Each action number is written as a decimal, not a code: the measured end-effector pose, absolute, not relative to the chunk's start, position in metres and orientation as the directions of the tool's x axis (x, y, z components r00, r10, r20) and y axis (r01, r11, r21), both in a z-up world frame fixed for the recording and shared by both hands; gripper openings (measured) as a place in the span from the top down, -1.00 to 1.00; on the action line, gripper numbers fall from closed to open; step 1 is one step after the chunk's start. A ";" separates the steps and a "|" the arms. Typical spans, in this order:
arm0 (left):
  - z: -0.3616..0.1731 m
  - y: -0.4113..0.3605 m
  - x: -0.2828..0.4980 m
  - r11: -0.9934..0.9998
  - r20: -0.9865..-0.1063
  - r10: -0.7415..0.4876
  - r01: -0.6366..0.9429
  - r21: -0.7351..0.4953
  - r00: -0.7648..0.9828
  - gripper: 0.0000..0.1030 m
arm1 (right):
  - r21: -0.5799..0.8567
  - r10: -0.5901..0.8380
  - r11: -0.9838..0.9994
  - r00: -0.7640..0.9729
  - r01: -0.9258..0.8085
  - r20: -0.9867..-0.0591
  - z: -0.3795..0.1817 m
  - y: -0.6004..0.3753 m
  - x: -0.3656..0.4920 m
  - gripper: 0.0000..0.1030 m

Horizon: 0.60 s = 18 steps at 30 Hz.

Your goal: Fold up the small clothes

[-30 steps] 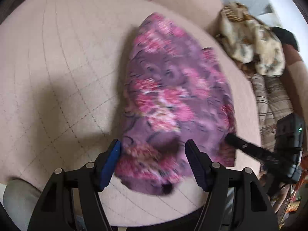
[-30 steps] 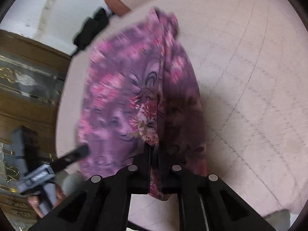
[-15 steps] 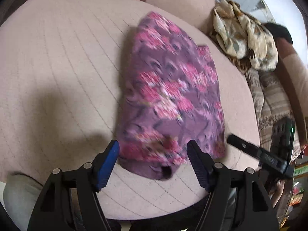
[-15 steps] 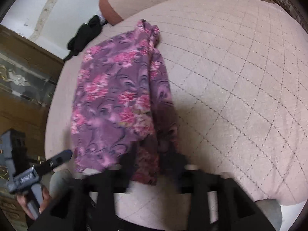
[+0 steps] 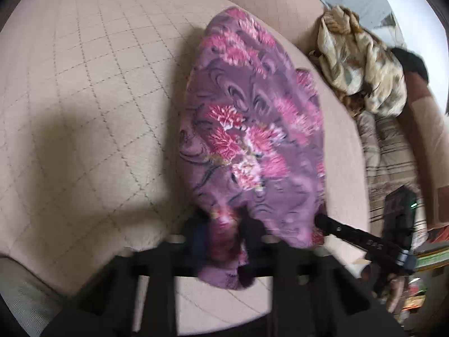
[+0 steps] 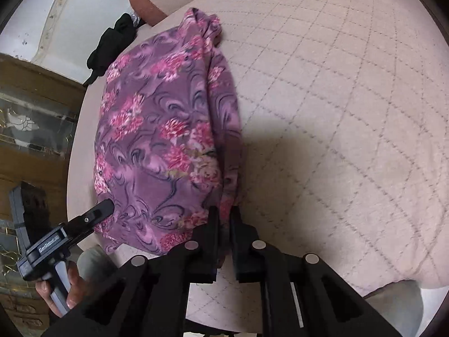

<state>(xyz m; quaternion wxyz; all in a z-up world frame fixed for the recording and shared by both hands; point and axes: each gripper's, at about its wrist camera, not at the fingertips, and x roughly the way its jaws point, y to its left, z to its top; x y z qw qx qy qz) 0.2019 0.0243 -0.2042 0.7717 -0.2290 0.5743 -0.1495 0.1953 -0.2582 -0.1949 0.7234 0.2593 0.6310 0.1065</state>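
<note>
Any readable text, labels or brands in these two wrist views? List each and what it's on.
"DAS": white lettering on the arm of the right tool; the rest is blurred.
Pale label on the body of the left tool, whose jaws are closing on the purple garment: too blurred to read.
Nothing else carries text.

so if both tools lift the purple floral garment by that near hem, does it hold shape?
Probably not. The purple floral garment already drapes and bunches where the right tool pinches it, so expect sagging. It looks thin and light. The quilted cover may drag it slightly.
</note>
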 end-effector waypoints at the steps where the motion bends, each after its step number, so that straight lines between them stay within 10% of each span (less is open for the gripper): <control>1: -0.192 0.028 0.196 0.845 -0.807 -0.500 -0.028 -0.534 0.315 0.77 | 0.521 0.490 0.832 0.190 0.189 -0.851 -0.191 -0.261 0.196 0.86; 8: -0.143 0.051 0.120 0.891 -0.823 -0.440 0.058 -0.451 0.359 0.76 | 0.656 0.622 0.747 0.236 0.108 -0.747 -0.120 -0.251 0.149 0.86; 15: -0.199 0.043 0.087 0.949 -0.912 -0.299 -0.015 -0.315 0.279 0.45 | 0.563 0.554 0.802 0.105 0.199 -0.826 -0.196 -0.220 0.146 0.73; 18: -0.174 0.050 0.085 0.933 -0.872 -0.333 -0.005 -0.359 0.358 -0.11 | 0.592 0.570 0.787 0.166 0.173 -0.805 -0.173 -0.220 0.155 -0.07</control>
